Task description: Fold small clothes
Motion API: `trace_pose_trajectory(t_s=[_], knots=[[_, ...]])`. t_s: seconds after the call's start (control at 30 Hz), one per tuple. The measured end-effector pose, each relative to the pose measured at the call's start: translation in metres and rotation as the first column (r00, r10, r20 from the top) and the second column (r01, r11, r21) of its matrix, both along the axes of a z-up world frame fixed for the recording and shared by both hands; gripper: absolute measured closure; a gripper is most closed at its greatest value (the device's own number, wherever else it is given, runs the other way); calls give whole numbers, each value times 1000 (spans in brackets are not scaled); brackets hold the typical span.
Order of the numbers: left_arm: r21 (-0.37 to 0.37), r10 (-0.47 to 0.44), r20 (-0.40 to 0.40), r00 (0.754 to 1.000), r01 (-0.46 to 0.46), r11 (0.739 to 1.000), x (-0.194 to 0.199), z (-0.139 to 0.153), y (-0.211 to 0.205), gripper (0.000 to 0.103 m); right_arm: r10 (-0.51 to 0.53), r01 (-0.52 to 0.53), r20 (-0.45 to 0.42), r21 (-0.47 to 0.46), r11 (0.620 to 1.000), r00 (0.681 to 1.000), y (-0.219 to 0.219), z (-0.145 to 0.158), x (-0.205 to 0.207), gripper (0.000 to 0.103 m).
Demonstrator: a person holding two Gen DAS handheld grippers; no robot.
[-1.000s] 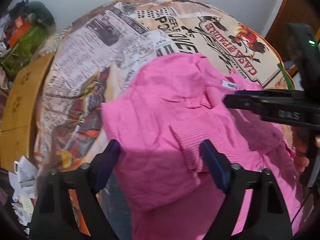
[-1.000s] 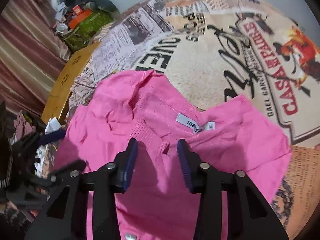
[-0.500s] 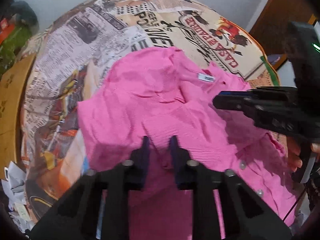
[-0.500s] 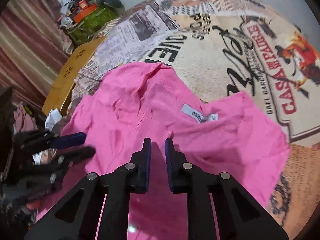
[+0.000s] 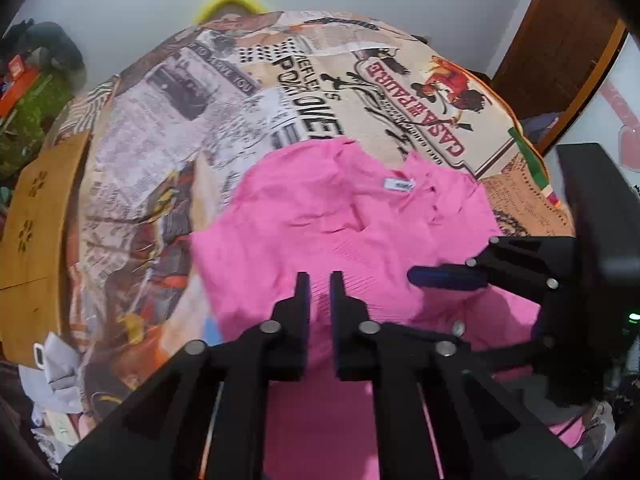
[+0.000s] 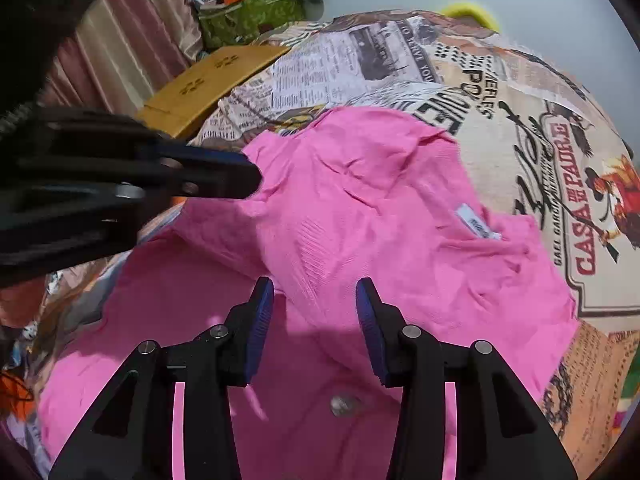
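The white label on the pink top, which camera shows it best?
The right wrist view. There the white label sits large and close on the pink top, with faint print visible. The left wrist view shows the same label smaller and farther off, its print blurred.

Newsprint tablecloth (image 5: 168, 152); wooden board (image 5: 36, 216); green bag (image 6: 256, 16)

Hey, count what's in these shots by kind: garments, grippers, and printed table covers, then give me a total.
Pink garment: 1
Grippers: 2, the left gripper and the right gripper
Printed table cover: 1
Total: 4
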State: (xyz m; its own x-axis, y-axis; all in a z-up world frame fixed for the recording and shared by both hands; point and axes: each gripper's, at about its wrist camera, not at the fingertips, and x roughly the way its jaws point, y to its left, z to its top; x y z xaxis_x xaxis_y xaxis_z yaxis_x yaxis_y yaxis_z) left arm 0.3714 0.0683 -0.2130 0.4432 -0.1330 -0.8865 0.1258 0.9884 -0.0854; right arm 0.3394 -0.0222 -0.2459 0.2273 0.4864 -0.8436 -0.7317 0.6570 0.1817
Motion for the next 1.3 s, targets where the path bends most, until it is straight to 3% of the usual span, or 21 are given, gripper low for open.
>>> trace_pose_trajectory(t_s=[0.2,0.33,0.43,0.6,0.67,0.73,0.8,1.07,1.3], knots=[[65,45,-29,999,-43,997,-12,-15,21,84,-2,3,22,-20,1000,1000,15,-9,3,65],[73,54,-59,997,-49,996,-16,-28,28,84,2,1,67,-36,999,998,17,-4,-3,88],[78,55,-68,996,-50,996,-18,-32,27,84,0,0,60,2,1000,998,10,1,-4,95],[89,33,-66,997,-27,996,-19,-30,17,81,-19,14,98,49,999,995,-3,15,-12,96],[87,10,-59,998,-5,996,-19,-26,8,71,-59,49,130,78,996,990,-18,26,-12,97],[85,-5,-47,999,9,996,-16,-22,-1,55,-112,97,142,105,990,984,-35,36,-9,97],[79,-21,-40,999,24,997,-13,-19,-12,48,-171,152,144,135,979,975,-56,45,-3,97],[87,-113,-73,991,119,989,17,-32,-72,46,-390,362,122,200,911,913,-151,67,17,97],[114,-107,-77,991,115,987,56,-46,-100,46,-432,408,93,202,890,897,-186,56,19,97]])
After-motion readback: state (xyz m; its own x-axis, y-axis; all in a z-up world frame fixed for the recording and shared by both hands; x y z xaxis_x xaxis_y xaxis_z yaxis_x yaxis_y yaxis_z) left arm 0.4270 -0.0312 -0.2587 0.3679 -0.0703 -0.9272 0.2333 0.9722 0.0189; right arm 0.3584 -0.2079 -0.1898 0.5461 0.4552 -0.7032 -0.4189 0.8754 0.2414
